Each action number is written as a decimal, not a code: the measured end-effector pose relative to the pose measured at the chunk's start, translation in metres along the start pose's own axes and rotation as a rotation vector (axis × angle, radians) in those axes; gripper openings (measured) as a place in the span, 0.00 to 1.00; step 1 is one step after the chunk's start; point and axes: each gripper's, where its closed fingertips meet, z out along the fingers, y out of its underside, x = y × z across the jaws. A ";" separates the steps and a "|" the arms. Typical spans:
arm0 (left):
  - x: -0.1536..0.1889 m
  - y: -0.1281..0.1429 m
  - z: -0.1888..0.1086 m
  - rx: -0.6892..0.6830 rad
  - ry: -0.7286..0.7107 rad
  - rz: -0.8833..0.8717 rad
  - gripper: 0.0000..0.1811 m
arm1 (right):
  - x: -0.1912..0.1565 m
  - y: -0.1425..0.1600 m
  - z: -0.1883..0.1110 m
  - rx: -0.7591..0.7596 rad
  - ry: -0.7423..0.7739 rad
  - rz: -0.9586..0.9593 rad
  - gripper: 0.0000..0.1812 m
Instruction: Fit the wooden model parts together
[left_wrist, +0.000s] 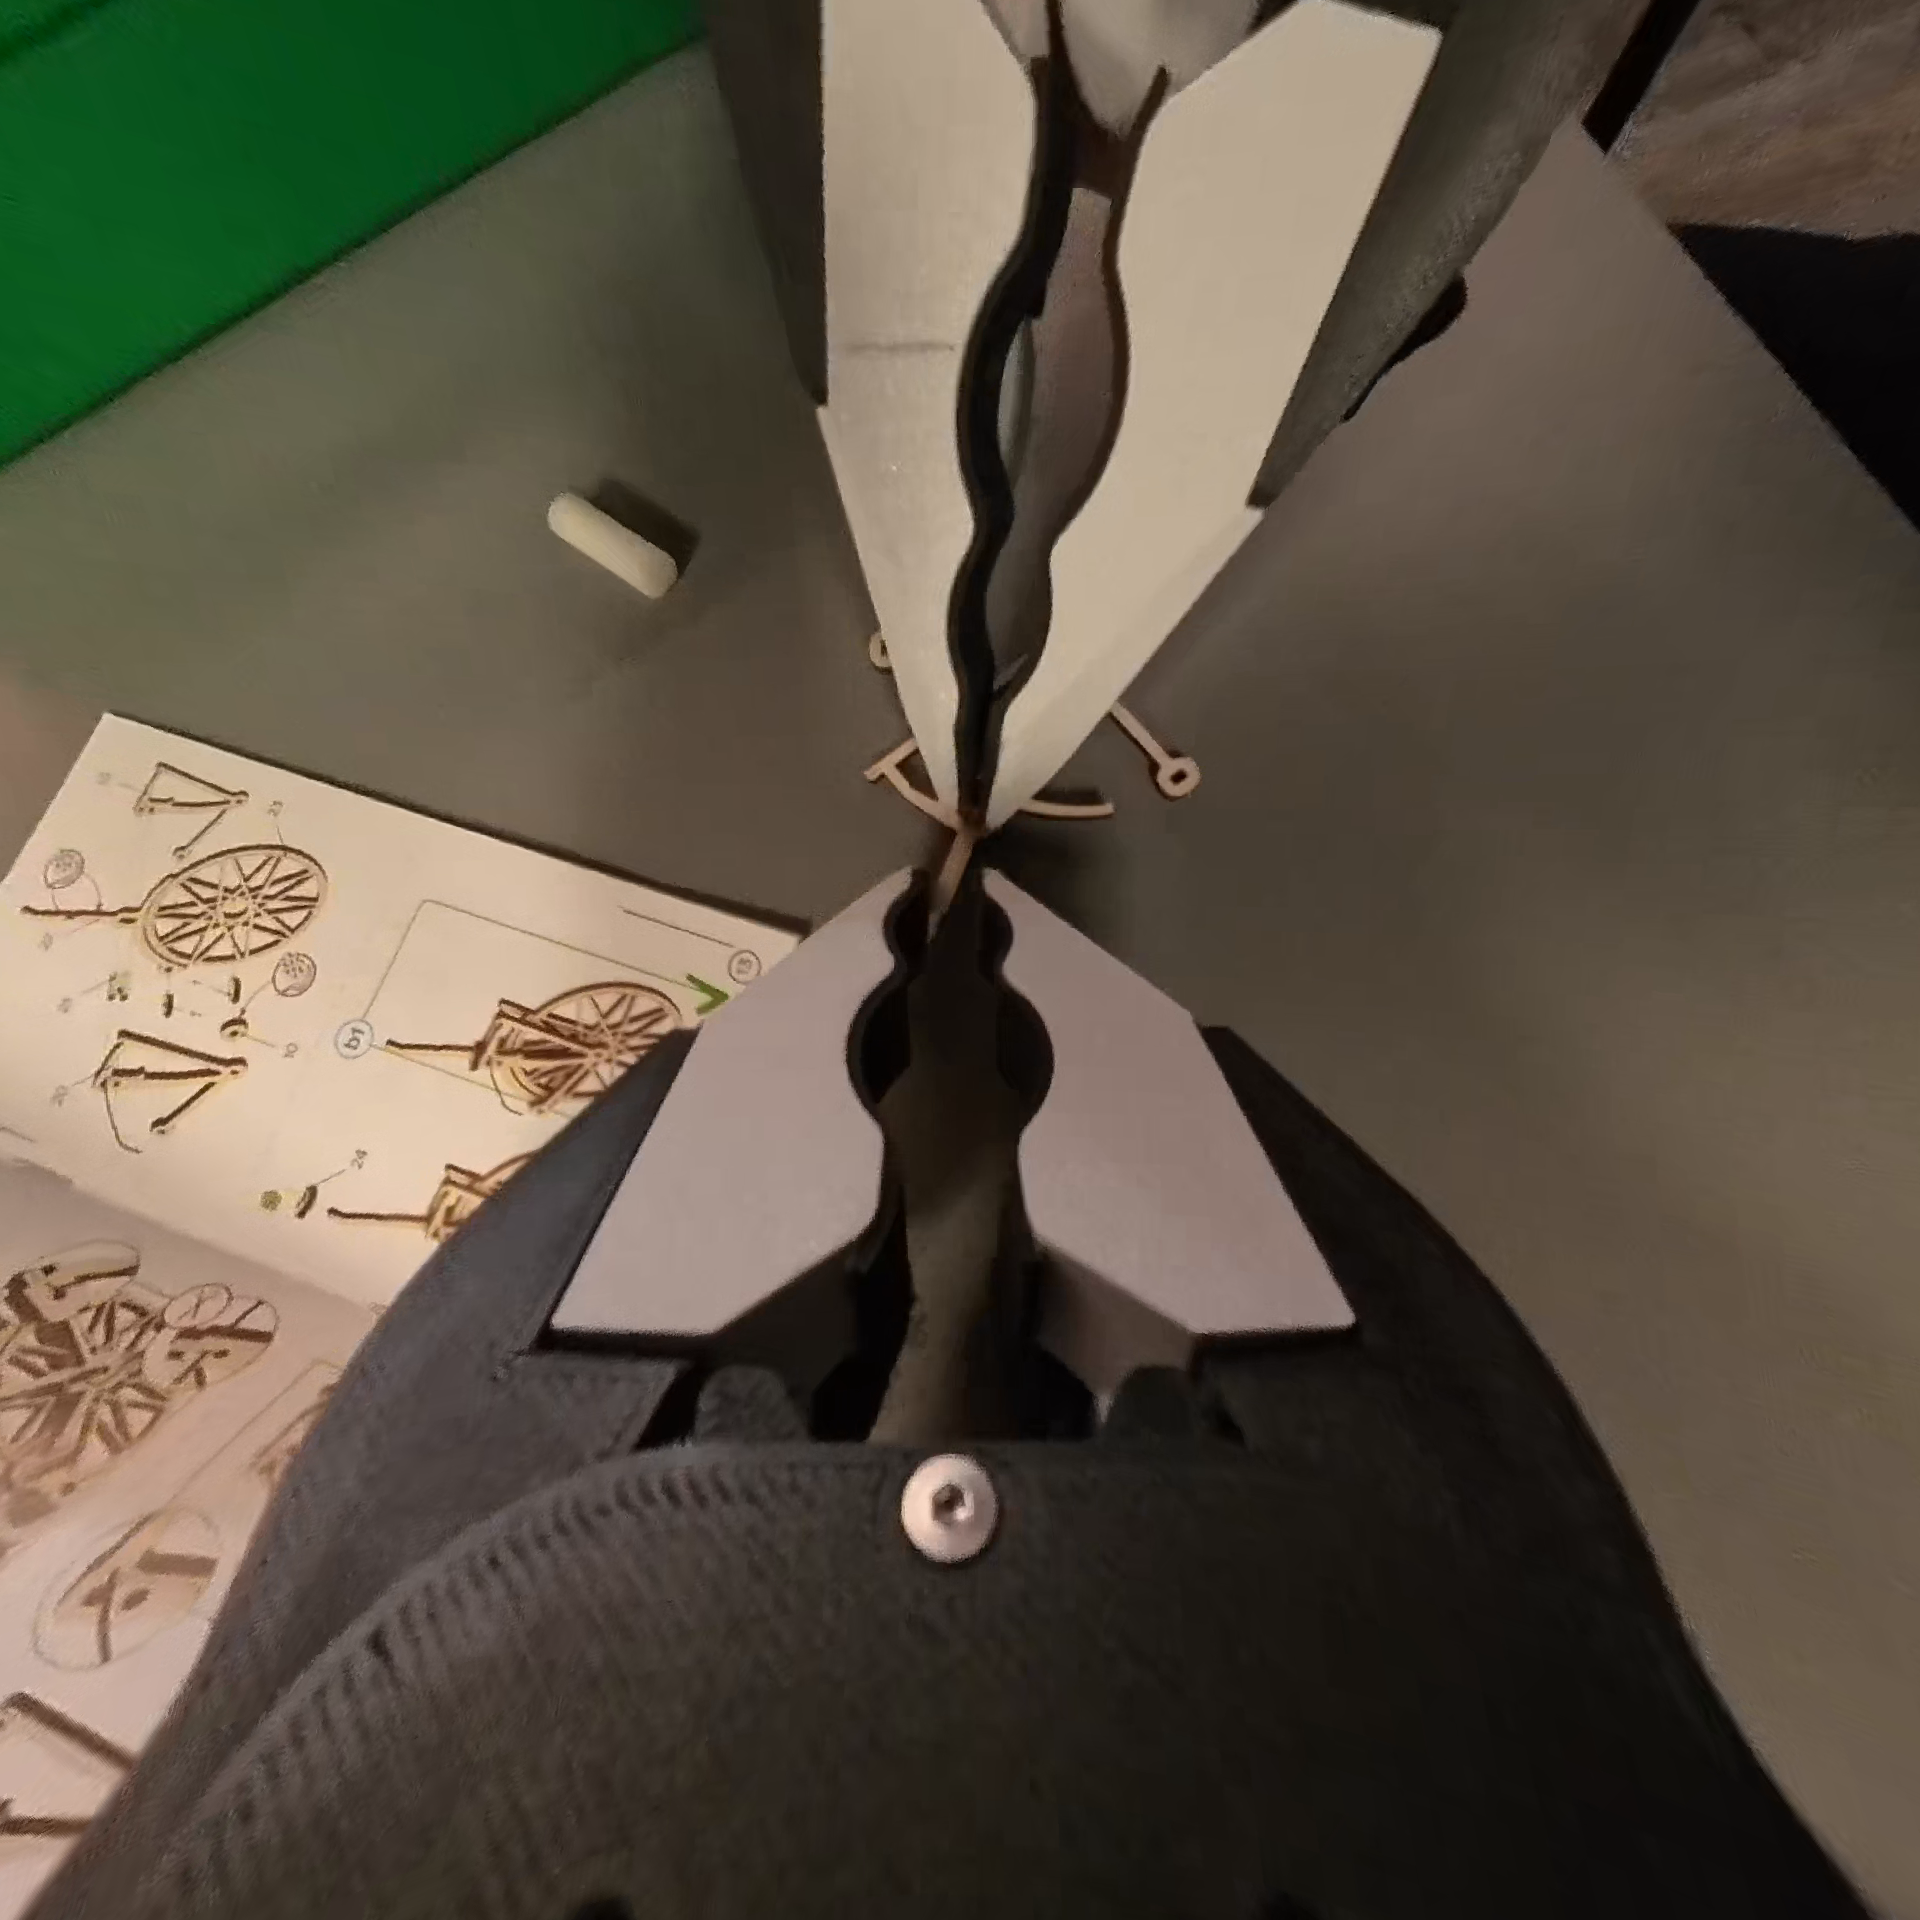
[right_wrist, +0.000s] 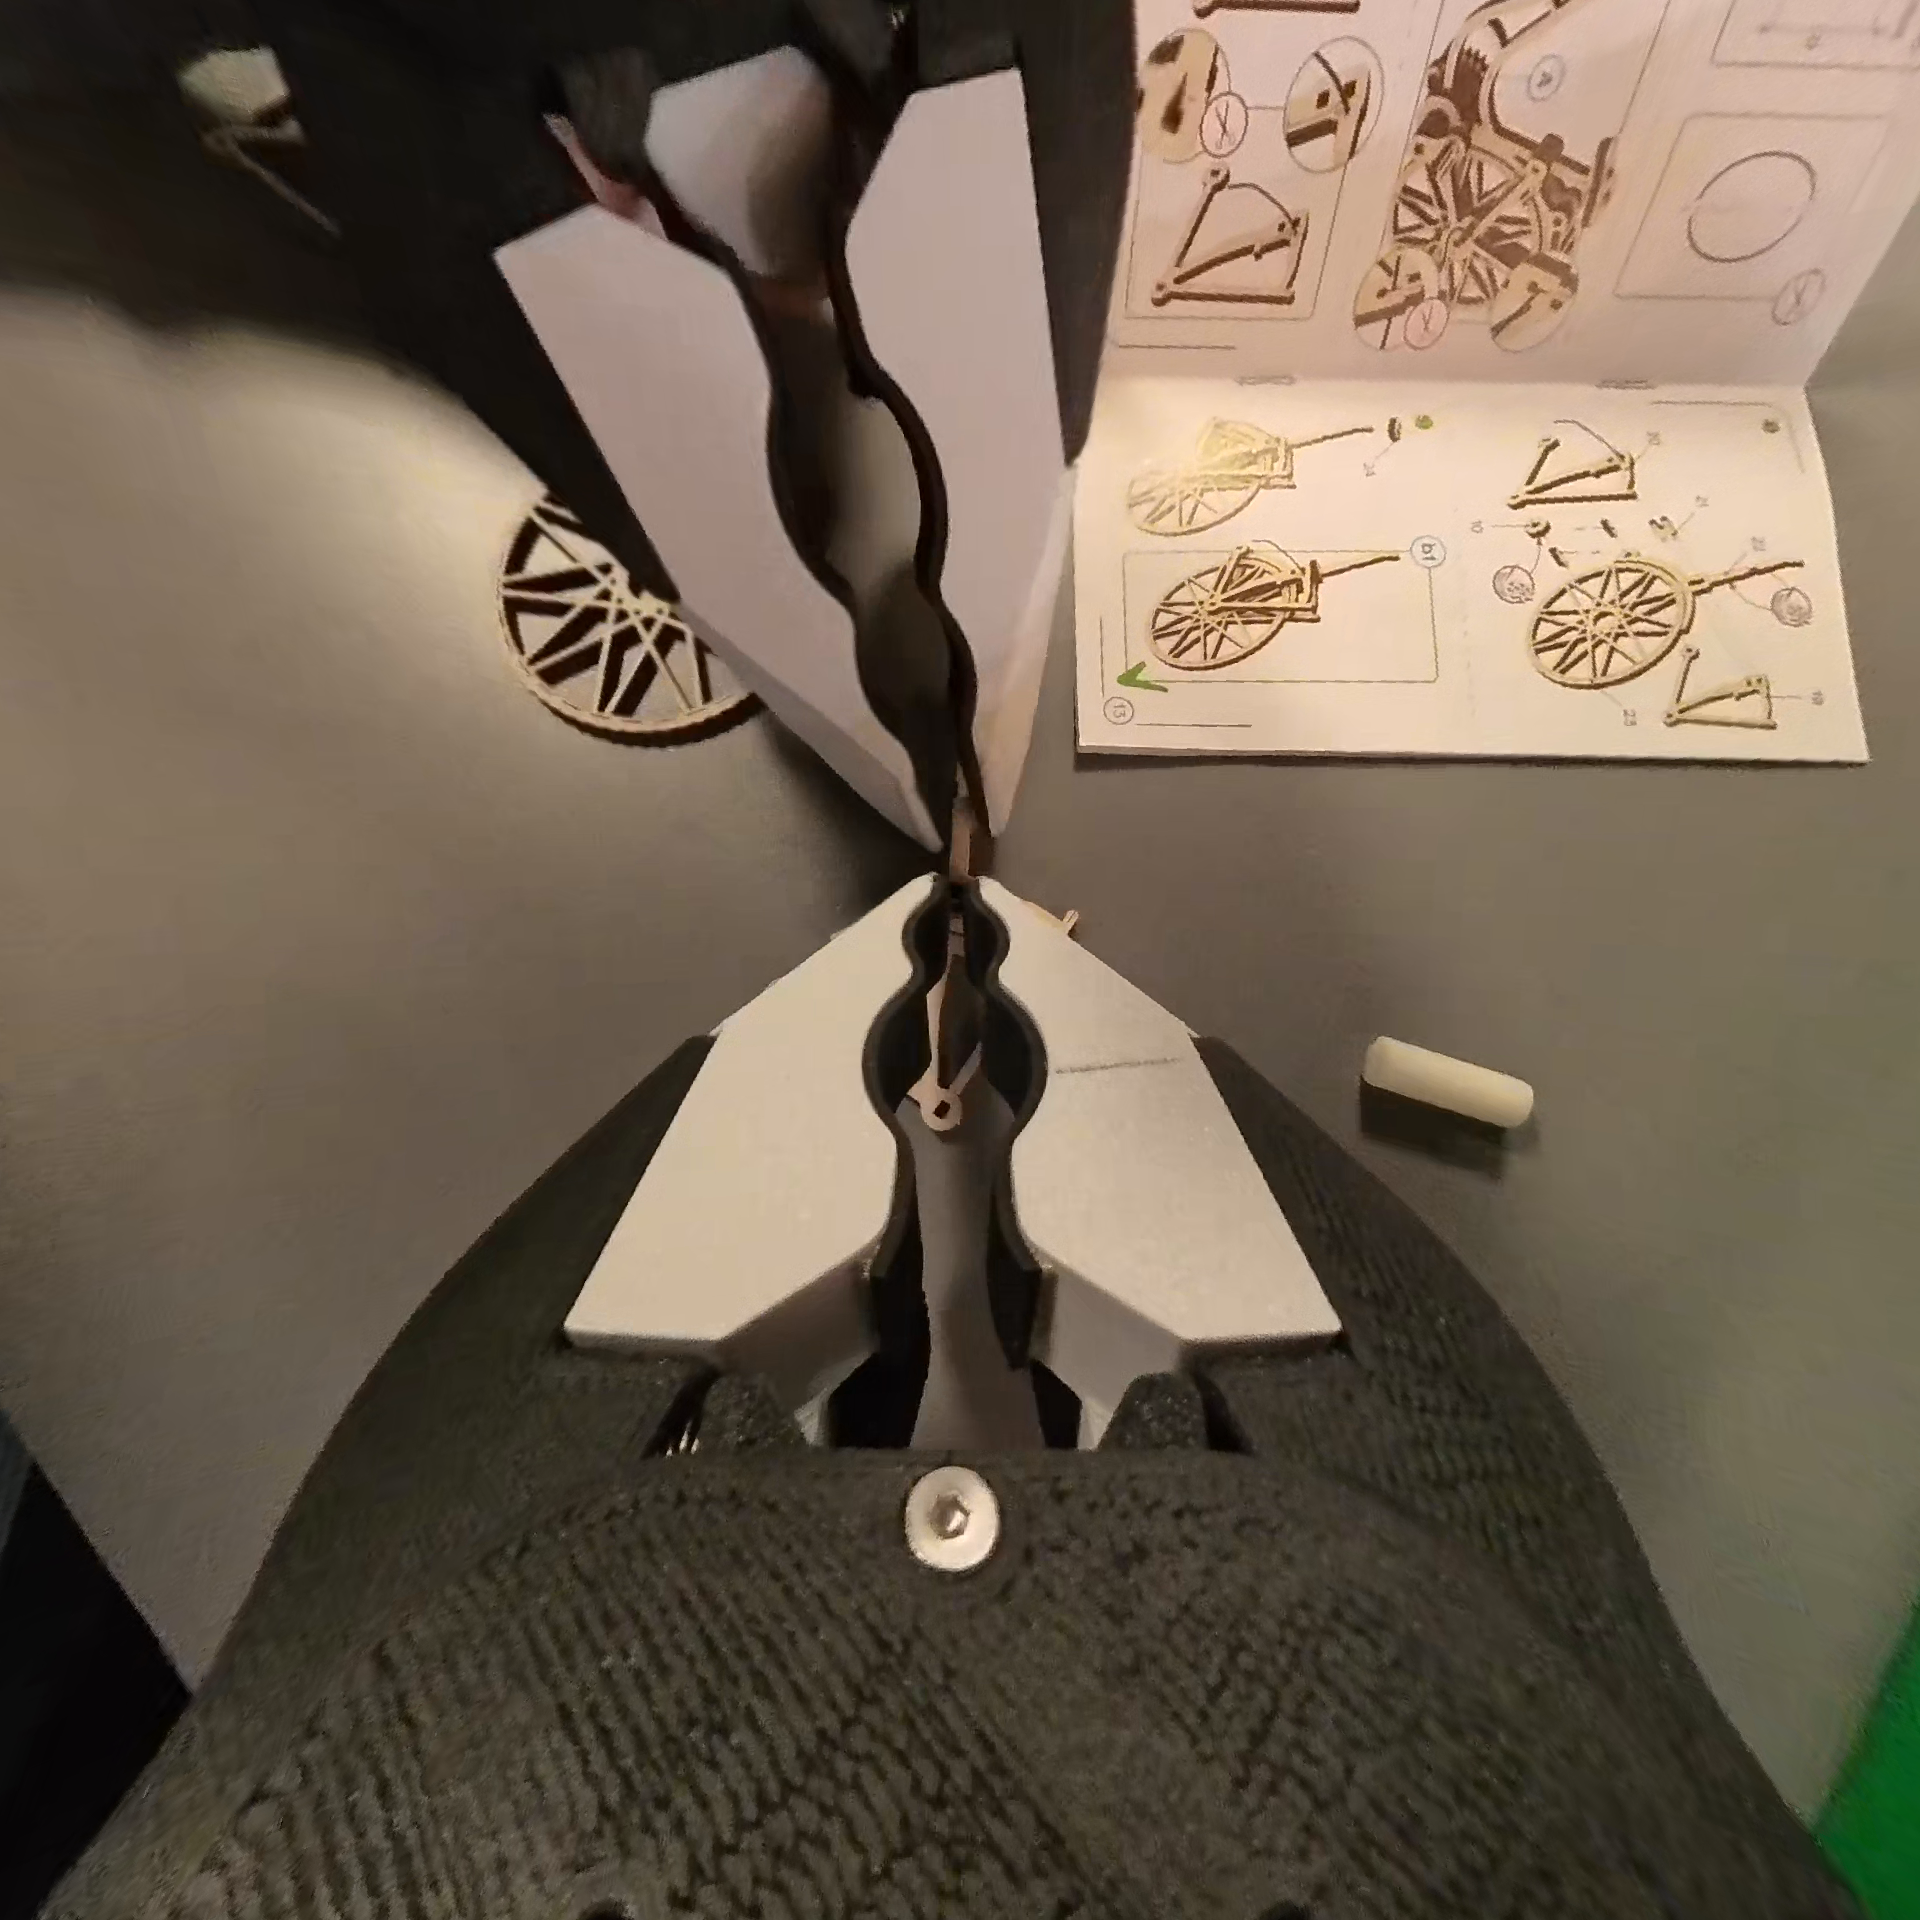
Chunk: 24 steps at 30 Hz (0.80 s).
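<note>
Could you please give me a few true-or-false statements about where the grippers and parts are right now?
1. The left gripper and right gripper meet tip to tip. True.
2. The spoked wooden wheel is held in a gripper. False: it lies on the grey table.
3. The instruction booklet lies open. True.
4. The white cylinder stands upright. False: it lies on its side.

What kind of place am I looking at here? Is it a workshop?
Probably a hobby or lab tabletop set up for model building: a plain grey table, an open instruction booklet with assembly drawings, and a loose wooden spoked wheel. Nothing shows the wider room.
</note>
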 end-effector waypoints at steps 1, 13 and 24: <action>0.000 0.000 0.000 -0.007 0.008 0.009 0.03 | 0.000 0.000 0.000 0.009 0.007 0.003 0.00; -0.008 -0.004 -0.009 0.031 0.066 -0.202 0.01 | -0.008 -0.018 -0.036 0.250 0.186 -0.329 0.33; 0.028 -0.046 -0.062 0.263 0.596 -0.592 0.01 | -0.029 -0.039 -0.048 0.138 0.296 -0.838 0.22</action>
